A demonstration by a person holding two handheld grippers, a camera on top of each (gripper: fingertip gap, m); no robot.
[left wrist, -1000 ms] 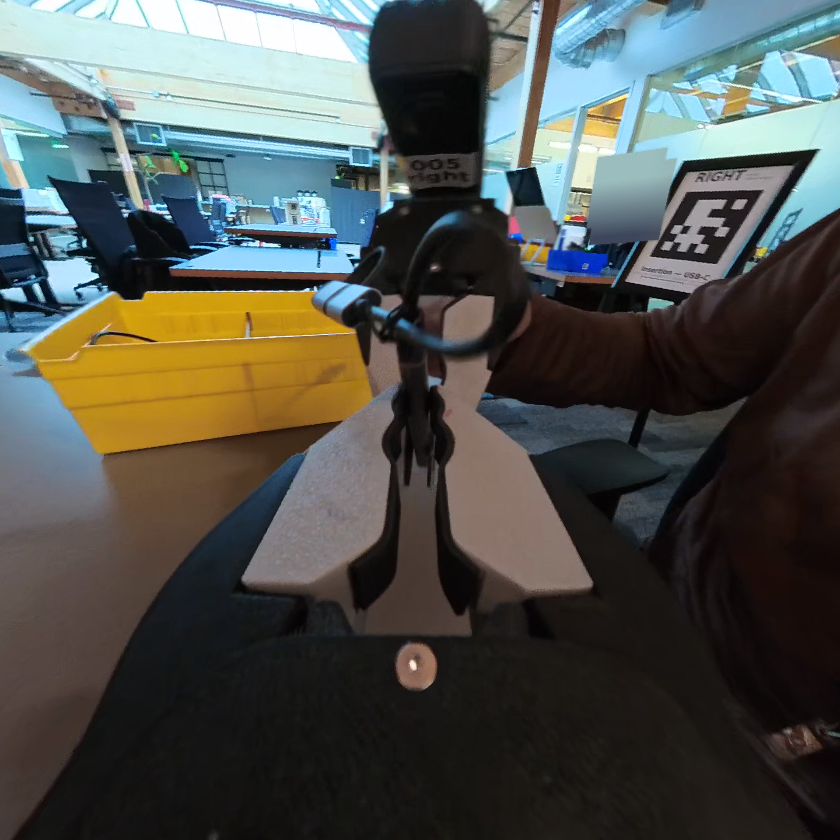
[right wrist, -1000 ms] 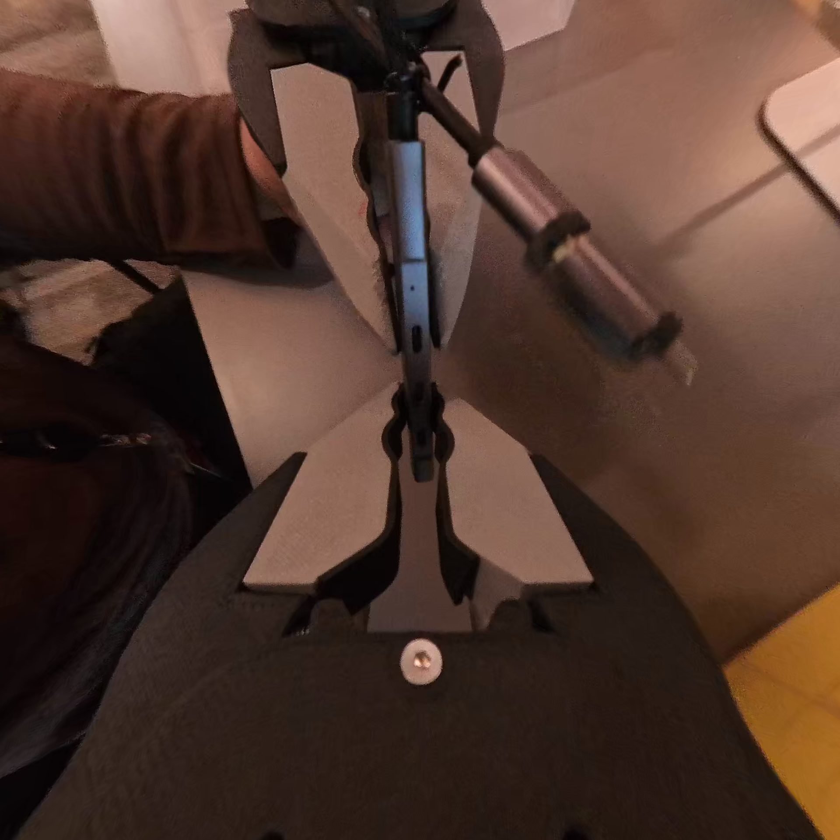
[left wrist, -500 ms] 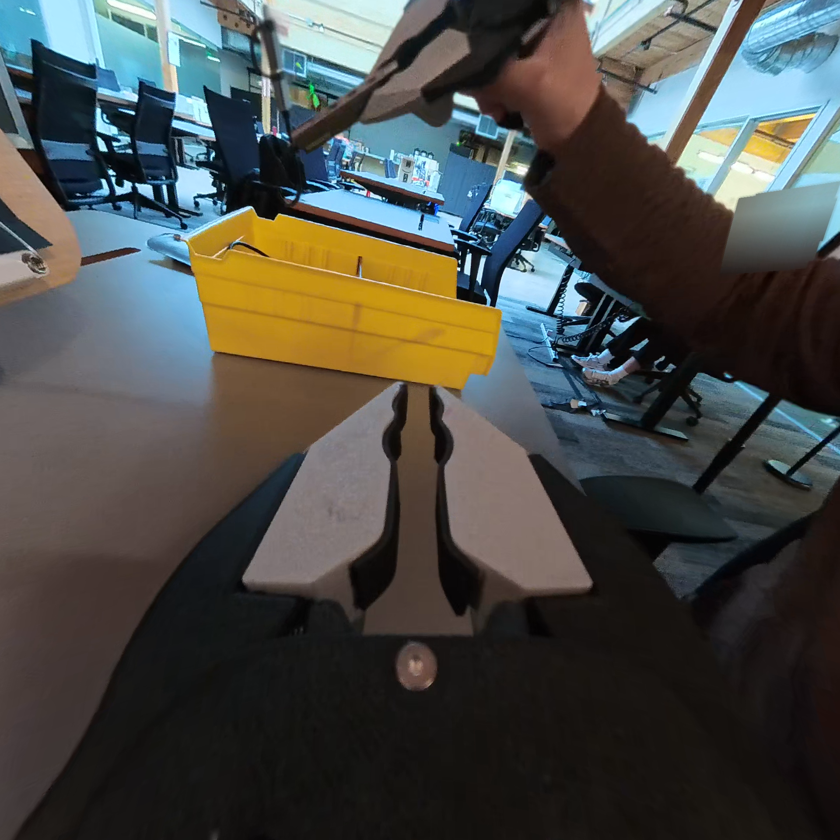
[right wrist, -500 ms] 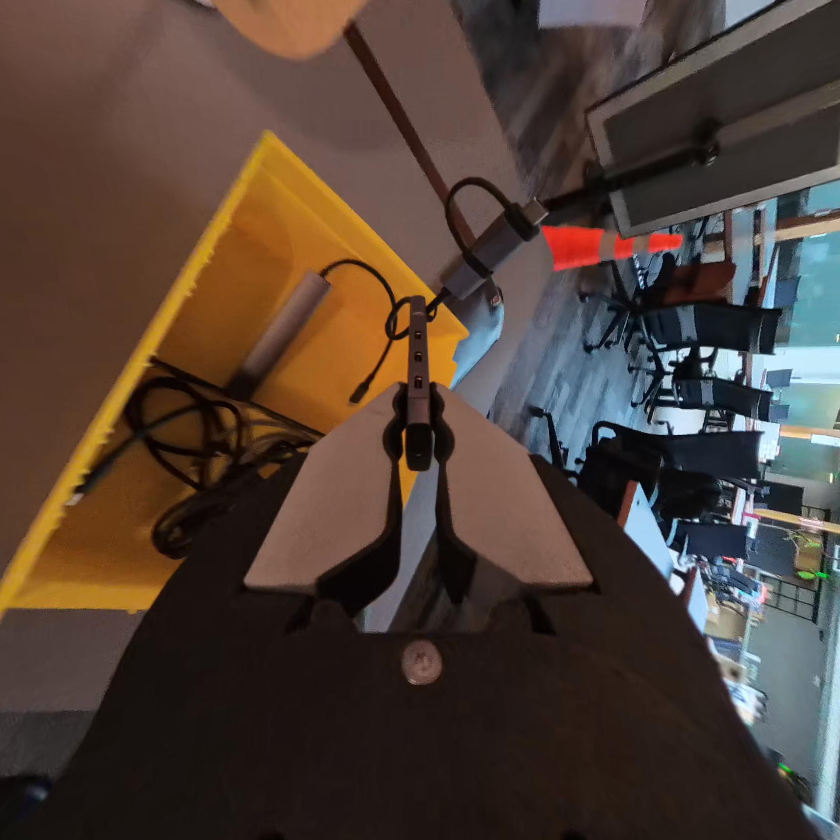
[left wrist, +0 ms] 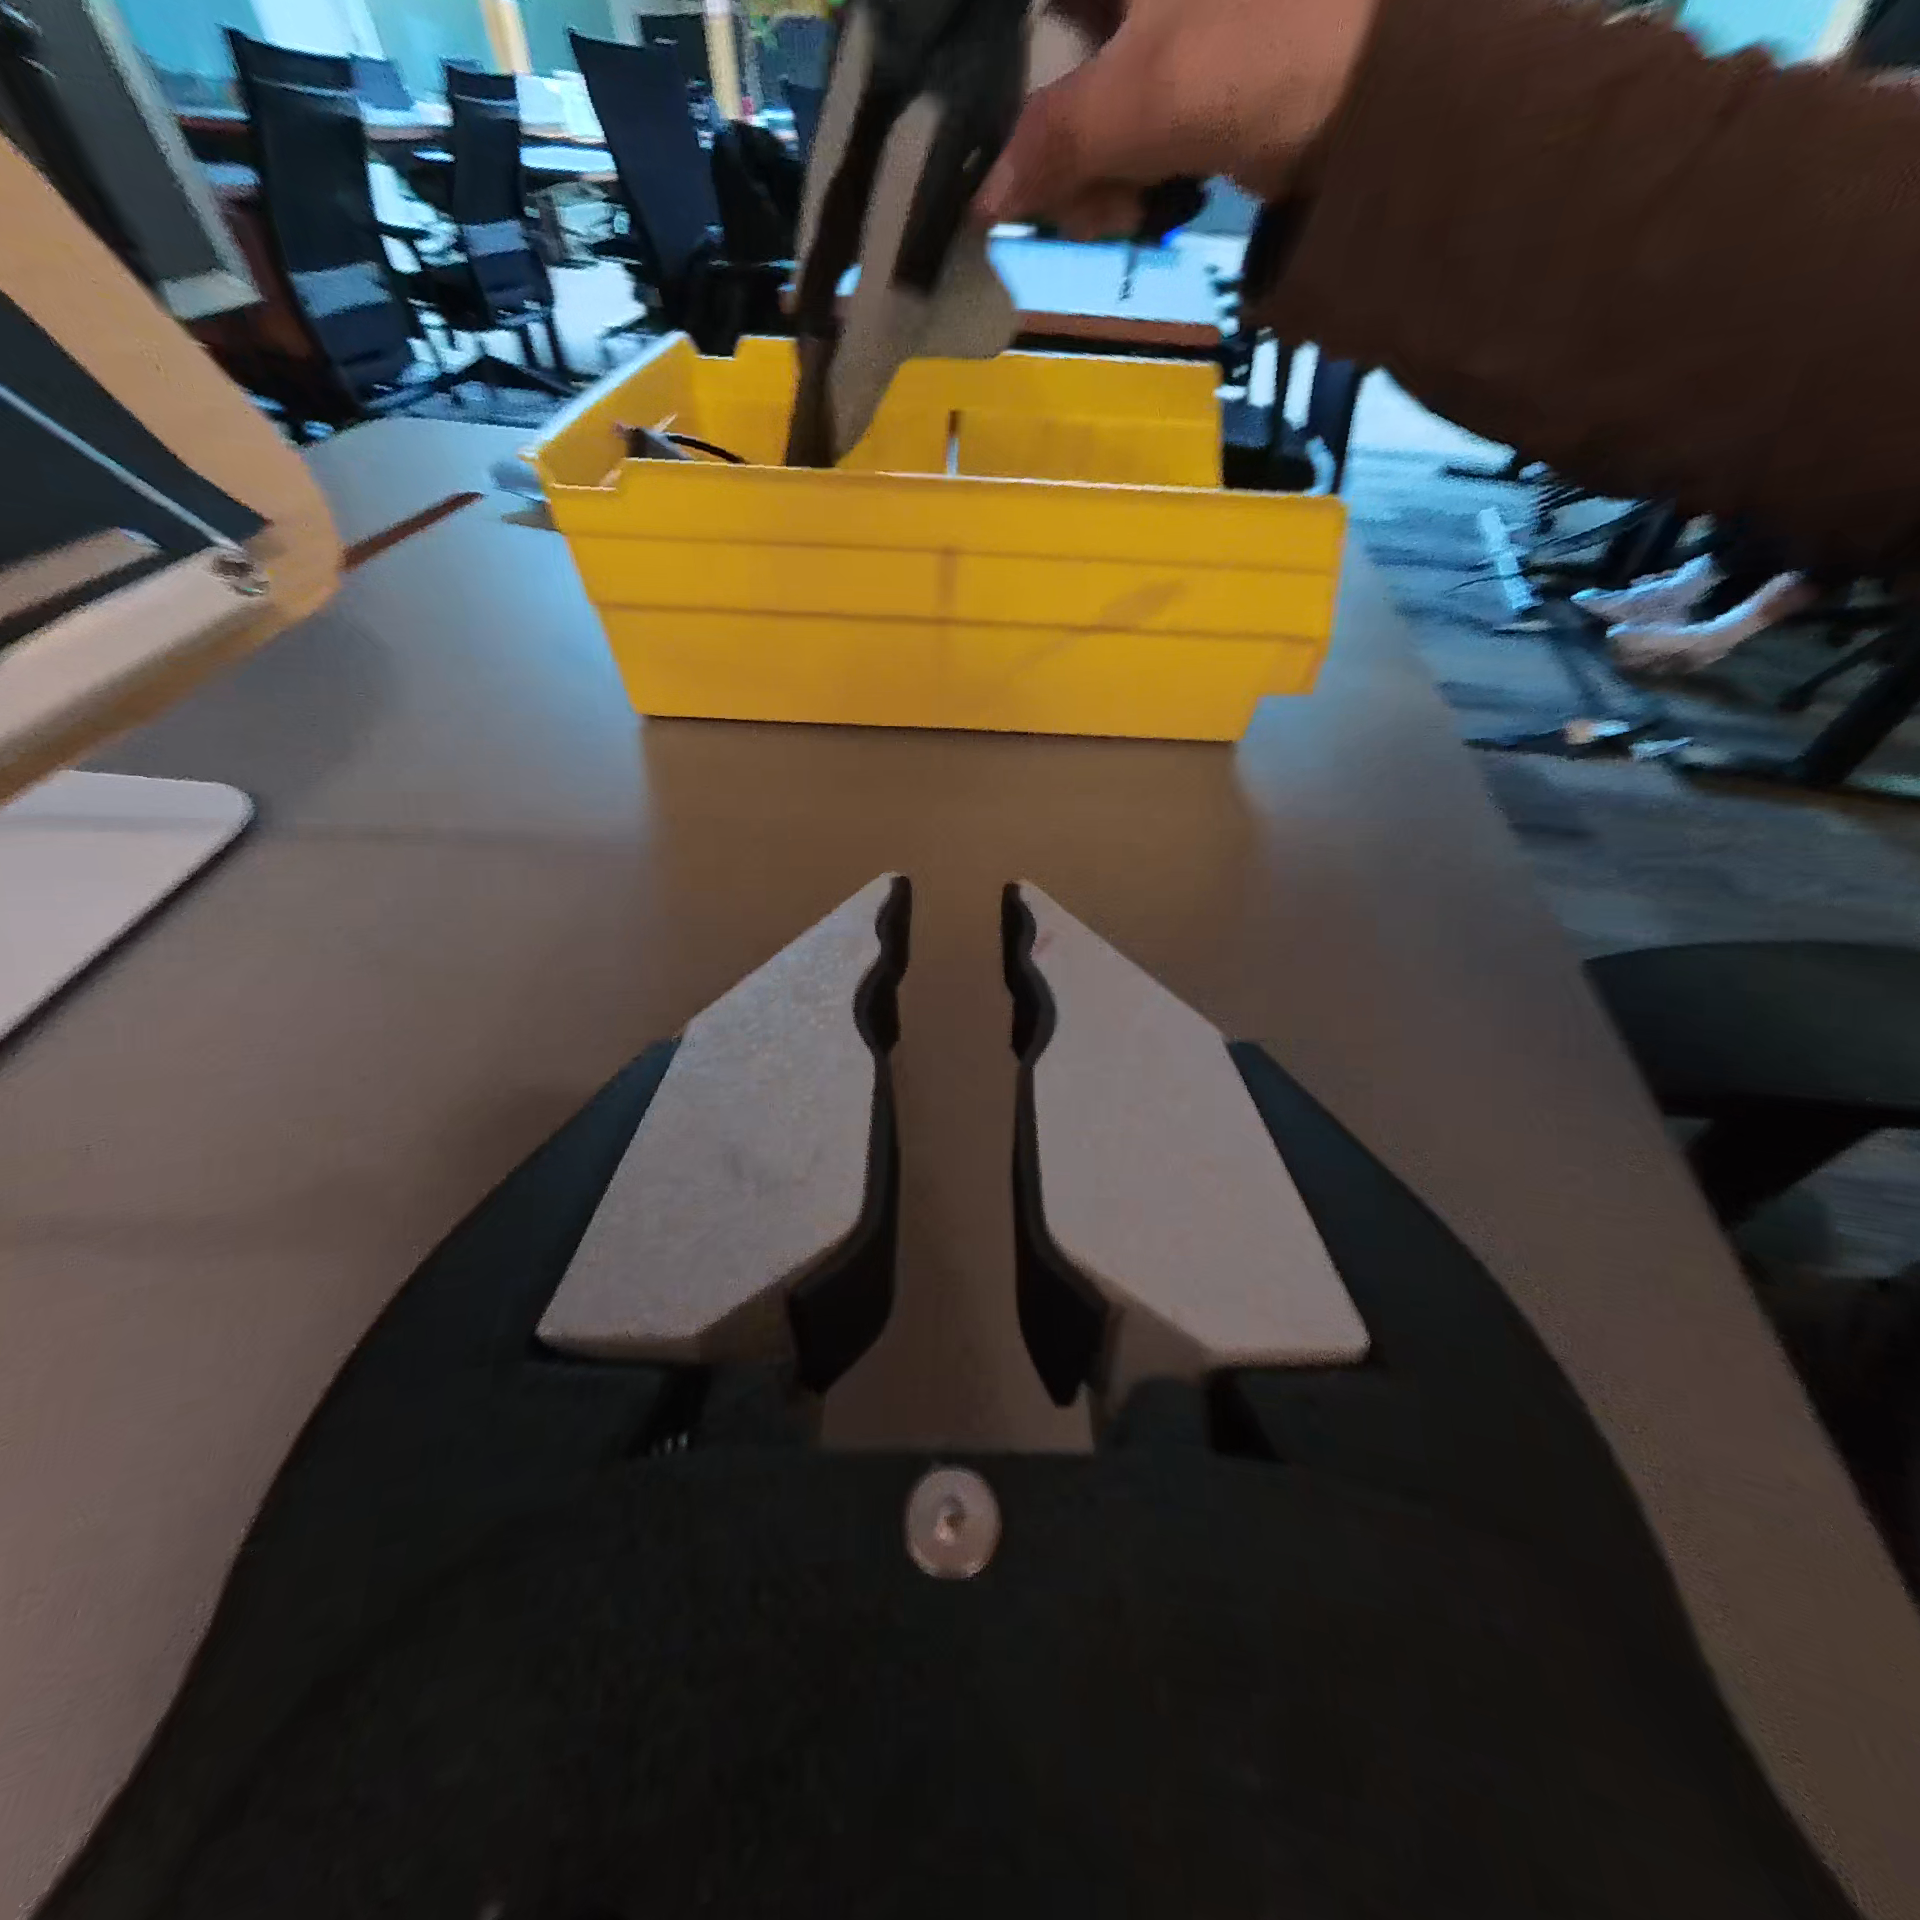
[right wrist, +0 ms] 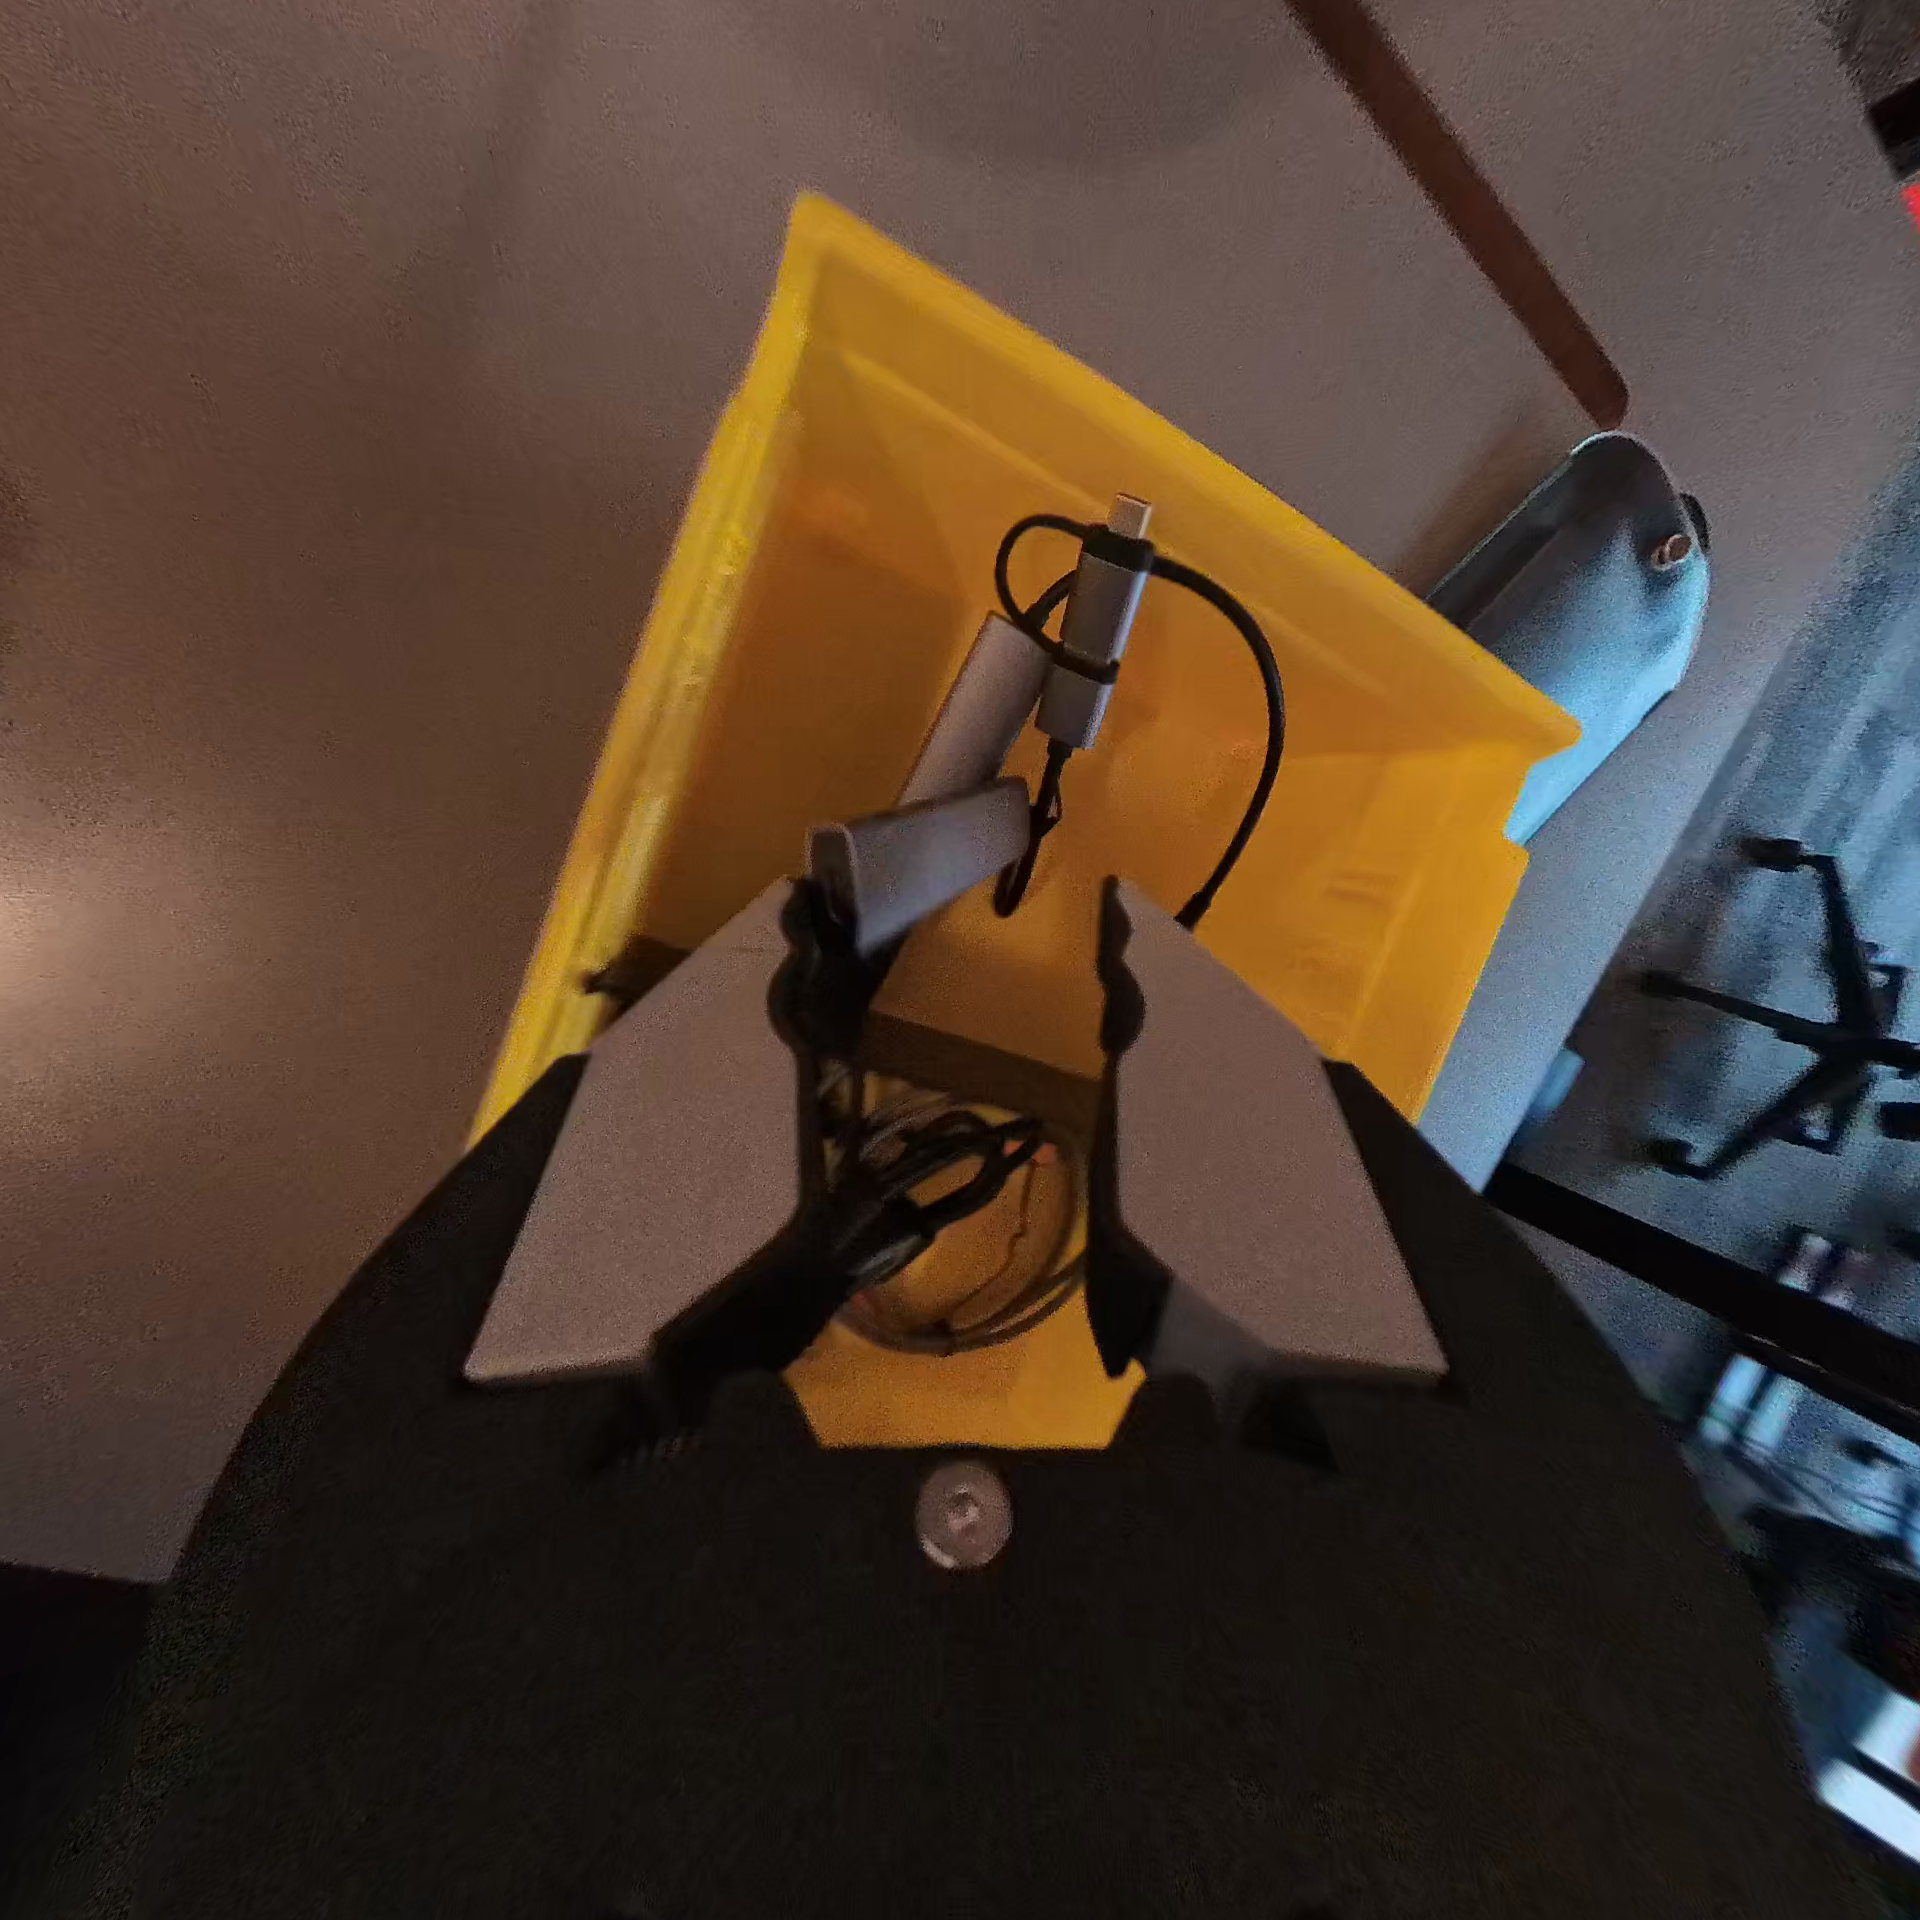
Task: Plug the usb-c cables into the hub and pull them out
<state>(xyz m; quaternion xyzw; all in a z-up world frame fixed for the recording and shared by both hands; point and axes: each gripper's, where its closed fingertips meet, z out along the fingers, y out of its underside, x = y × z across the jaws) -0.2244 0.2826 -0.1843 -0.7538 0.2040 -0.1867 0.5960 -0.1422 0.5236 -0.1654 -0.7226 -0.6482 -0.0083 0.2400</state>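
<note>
- Hanging over the yellow bin (right wrist: pixel 1382 665), our right gripper (right wrist: pixel 951 899) has its jaws spread wide; the grey hub (right wrist: pixel 914 857) leans against the tip of one finger, no longer pinched, and we judge it is dropping into the bin
- The hub's long axis runs slantwise from that fingertip up and across the gap, with its short black cable (right wrist: pixel 1252 727) and grey plug (right wrist: pixel 1101 634) looping just beyond it
- A tangle of cables (right wrist: pixel 935 1195) lies in the bin's near compartment, under the jaws
- Our left gripper (left wrist: pixel 954 899) hovers low over the table (left wrist: pixel 364 935), jaws slightly apart and holding nothing, well short of the bin (left wrist: pixel 956 613)
- So the right gripper (left wrist: pixel 894 260) is the nearer one for the next pick
</note>
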